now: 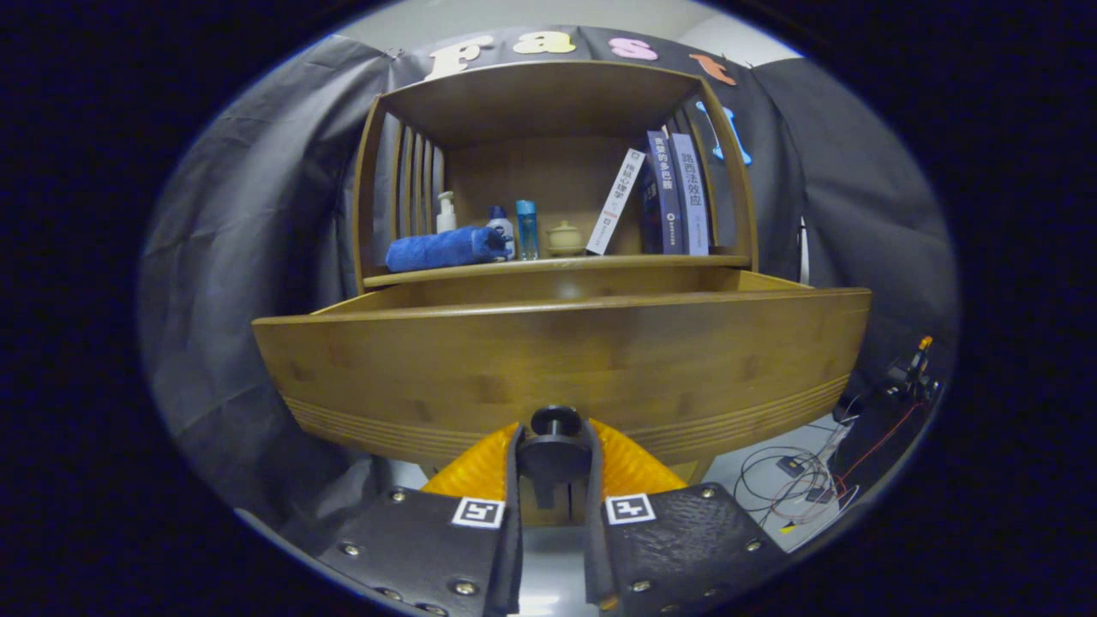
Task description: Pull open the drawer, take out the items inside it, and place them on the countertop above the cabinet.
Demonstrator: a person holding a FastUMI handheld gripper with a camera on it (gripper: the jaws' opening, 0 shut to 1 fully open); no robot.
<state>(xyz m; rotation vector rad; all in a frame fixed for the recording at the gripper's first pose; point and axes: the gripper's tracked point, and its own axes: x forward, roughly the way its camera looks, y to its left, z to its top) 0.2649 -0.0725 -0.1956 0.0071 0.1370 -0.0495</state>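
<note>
A bamboo cabinet stands in front of me, and its wide drawer [561, 364] is pulled out toward the camera. The drawer's dark round knob [555, 422] sits between my fingertips, with both fingers pressed on its stem, so my gripper [554, 458] is shut on it. The drawer front hides whatever lies inside. Above the drawer runs the countertop [557, 266], carrying a rolled blue towel [446, 248], a white pump bottle [446, 214], two small blue bottles [514, 231], a small yellowish pot [565, 239] and three books [664, 197].
Dark cloth hangs to the left and right of the cabinet. Cables and small devices [806, 480] lie on the pale floor at the lower right, beside a small stand [913, 373]. A roof shelf [548, 94] closes the cabinet above the countertop.
</note>
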